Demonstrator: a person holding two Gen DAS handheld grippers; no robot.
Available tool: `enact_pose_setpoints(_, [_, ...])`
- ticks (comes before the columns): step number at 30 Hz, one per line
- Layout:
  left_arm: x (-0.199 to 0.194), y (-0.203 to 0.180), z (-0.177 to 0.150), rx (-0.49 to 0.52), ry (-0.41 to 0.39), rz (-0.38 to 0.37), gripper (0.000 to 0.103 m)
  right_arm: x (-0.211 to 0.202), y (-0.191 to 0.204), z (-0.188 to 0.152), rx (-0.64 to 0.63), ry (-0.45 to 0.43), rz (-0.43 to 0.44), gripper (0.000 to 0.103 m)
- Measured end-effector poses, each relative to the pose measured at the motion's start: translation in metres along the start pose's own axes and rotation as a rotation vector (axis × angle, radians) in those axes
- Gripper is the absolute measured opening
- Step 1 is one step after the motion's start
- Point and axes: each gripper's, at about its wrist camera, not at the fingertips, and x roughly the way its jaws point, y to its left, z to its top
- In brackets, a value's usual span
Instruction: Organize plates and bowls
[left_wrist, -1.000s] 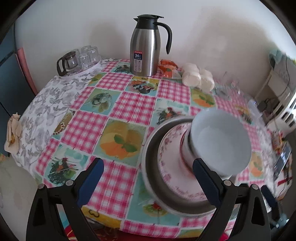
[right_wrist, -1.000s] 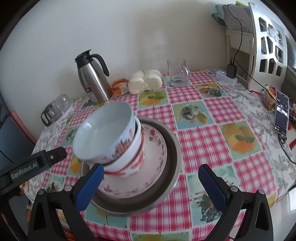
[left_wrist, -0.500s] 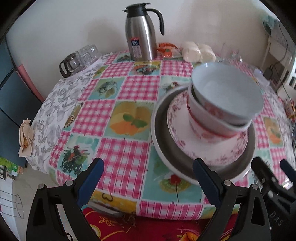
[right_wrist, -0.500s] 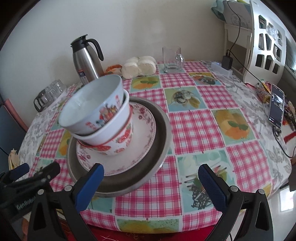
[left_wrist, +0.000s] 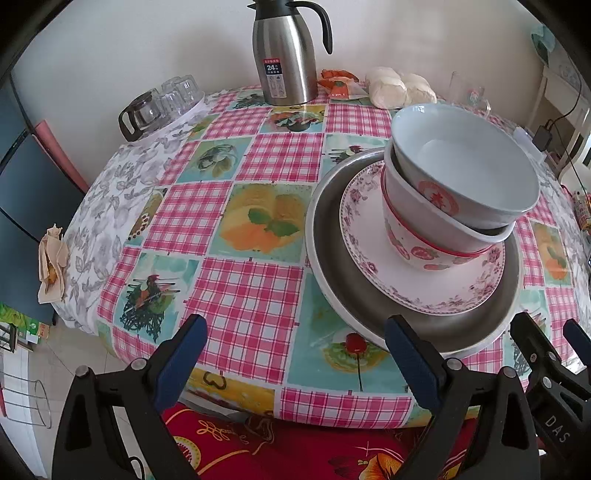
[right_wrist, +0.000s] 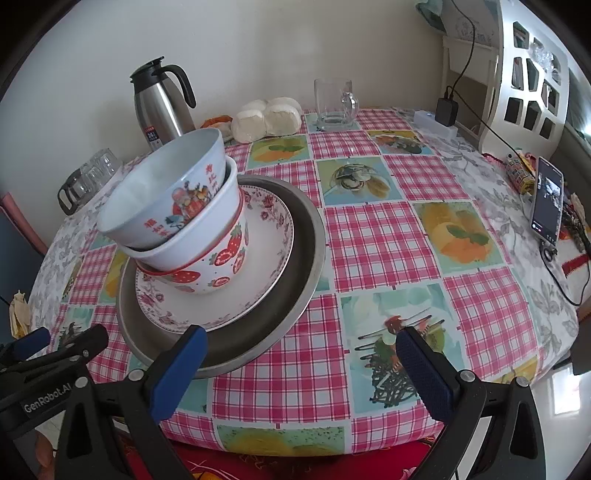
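bowls (right_wrist: 173, 206) sat nested on the plate (right_wrist: 258, 258), tidily stacked; both grippers (left_wrist: 291, 354) (right_wrist: 299, 363) hung wide open, empty.

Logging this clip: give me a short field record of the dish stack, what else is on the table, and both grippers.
stack base: metal tray
on tray: floral plate
on plate: strawberry bowl
top: two white bowls nested, tilted; upper is the picture bowl
left gripper: open, empty
right gripper: open, empty
table rear: thermos, glass mug
table right edge: phone
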Motion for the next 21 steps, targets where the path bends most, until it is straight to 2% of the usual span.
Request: enact_pose_setpoints(21, [0.0075,0.0058,0.0005,-0.017,0.028,-0.003,0.097,0.0059,-0.0015,0.0003,0.004,0.018,-0.002,0.103])
